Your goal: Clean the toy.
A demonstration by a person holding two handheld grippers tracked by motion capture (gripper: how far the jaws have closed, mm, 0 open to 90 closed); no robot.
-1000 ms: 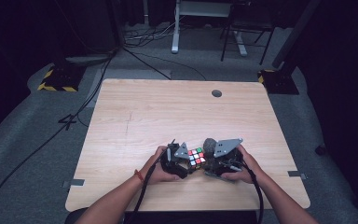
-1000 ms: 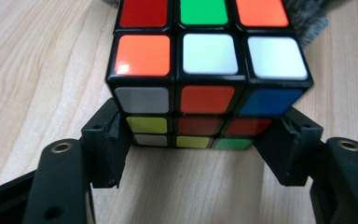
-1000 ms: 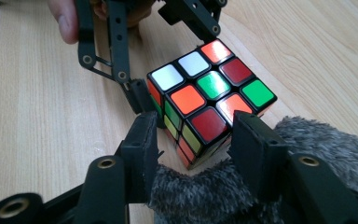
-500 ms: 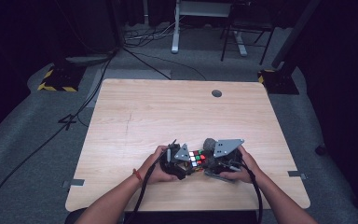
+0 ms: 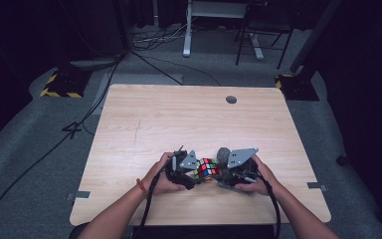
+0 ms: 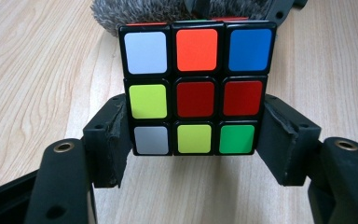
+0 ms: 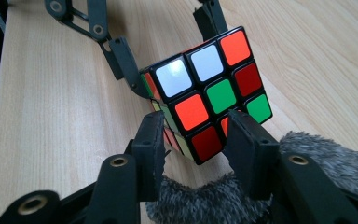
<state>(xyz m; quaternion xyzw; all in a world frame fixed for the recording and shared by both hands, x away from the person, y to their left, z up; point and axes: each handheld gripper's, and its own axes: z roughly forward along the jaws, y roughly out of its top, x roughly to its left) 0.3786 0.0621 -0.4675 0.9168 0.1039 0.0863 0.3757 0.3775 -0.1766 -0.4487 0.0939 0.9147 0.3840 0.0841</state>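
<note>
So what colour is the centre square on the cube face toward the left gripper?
Dark red, clearest in the left gripper view on the multicoloured puzzle cube.

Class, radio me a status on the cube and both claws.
Left claw shut on cube, lower layer. Right claw closing around cube's near corner, pads close, contact unclear. Table: nothing in the way.

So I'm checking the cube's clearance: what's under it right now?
In the left gripper view, bare wooden table shows below the cube, which the left gripper holds by its sides. Grey fur lies behind it. The cube's own underside is hidden.
</note>
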